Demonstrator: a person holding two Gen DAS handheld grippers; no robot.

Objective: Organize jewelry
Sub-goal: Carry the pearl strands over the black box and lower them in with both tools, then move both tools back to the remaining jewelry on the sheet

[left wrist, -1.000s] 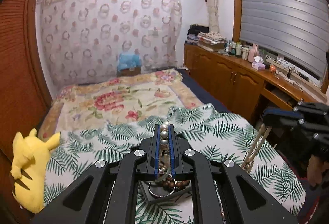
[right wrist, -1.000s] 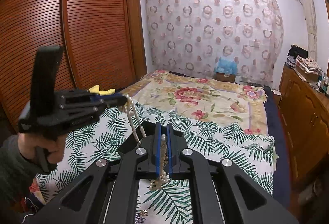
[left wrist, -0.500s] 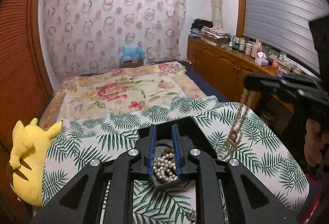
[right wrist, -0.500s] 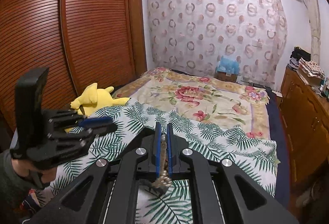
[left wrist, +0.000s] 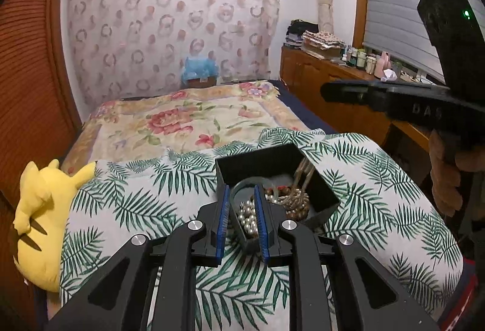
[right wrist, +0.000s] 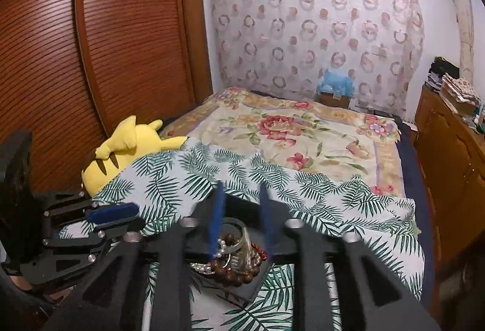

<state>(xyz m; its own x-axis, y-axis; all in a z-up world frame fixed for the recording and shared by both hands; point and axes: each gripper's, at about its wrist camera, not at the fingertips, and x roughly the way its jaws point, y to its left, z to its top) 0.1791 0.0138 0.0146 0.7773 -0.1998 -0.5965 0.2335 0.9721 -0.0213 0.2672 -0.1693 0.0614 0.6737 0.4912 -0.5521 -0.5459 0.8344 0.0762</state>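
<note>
Item: black jewelry box (left wrist: 321,194), open-topped, on the palm-leaf bedspread (left wrist: 127,203) of the bed. Contents I can list: pearl strand (left wrist: 248,217), brown wooden beads (right wrist: 235,273), a pale chain (left wrist: 303,176) draped over the right wall; the rest is a tangle I cannot sort.

My left gripper (left wrist: 241,220): fingers parted, blue pads straddling the box's near corner, nothing grasped.

My right gripper (right wrist: 241,218): fingers spread apart over the box, released; motion blur smears them. Contact with the jewelry: cannot tell.

Box's near edge hidden behind gripper bodies. Beyond: yellow plush (left wrist: 39,215) at the bed's left edge, floral blanket (left wrist: 188,124).
</note>
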